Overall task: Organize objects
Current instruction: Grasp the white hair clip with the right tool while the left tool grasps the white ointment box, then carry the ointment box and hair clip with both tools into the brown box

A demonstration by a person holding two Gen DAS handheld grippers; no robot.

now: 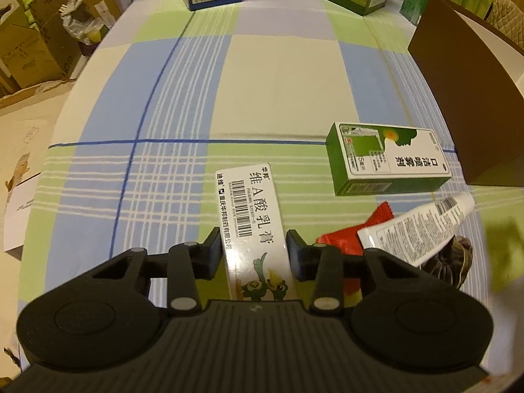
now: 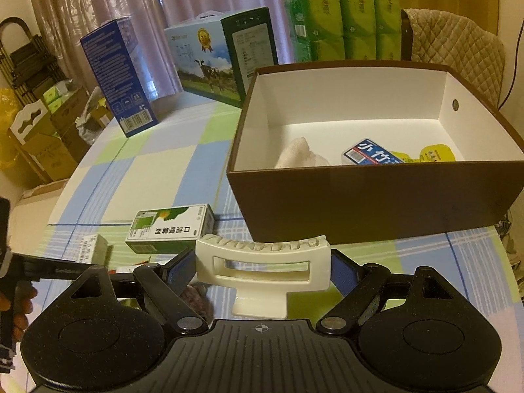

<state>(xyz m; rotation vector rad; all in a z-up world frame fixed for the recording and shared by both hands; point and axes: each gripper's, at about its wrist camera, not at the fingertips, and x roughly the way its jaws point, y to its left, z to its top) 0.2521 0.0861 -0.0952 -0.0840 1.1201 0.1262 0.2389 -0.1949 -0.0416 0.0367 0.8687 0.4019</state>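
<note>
My left gripper is shut on a long white ointment box with a barcode, just above the checked tablecloth. To its right lie a green and white spray box, a white tube, a red packet and a dark fabric item. My right gripper is shut on a cream hair claw clip, held in front of the open brown box. Inside that box lie a white cloth, a blue-labelled pack and a yellow cup.
A blue carton, a milk gift carton and green tissue packs stand along the table's far edge. A quilted chair back is behind the brown box. Cardboard boxes crowd the floor on the left. A hand holds the left gripper.
</note>
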